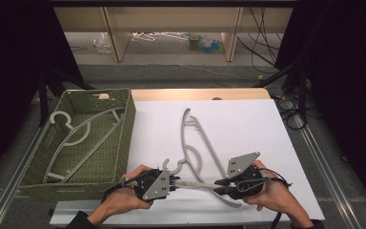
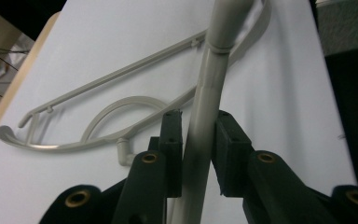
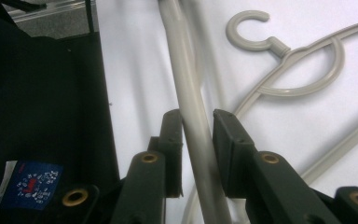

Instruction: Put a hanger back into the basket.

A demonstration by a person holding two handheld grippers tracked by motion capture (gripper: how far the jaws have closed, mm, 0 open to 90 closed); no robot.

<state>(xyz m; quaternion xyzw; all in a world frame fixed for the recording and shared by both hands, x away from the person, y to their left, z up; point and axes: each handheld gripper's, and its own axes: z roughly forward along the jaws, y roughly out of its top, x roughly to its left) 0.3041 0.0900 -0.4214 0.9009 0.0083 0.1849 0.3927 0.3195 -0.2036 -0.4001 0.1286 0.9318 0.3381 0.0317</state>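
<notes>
Two tongs on one grey hanger (image 1: 198, 183) at near edge of white table (image 1: 248, 119): left tongs (image 1: 175, 180) pinching its bar, right tongs (image 1: 221, 183) clamped on same bar from opposite end. Second hanger (image 1: 195, 143) lies flat beside it. Another hanger (image 1: 76, 138) already in green basket (image 1: 128, 129) at left. Prob. step: lift-and-carry. Next: raise both ends level, swing left over basket rim w/o snagging second hanger.
</notes>
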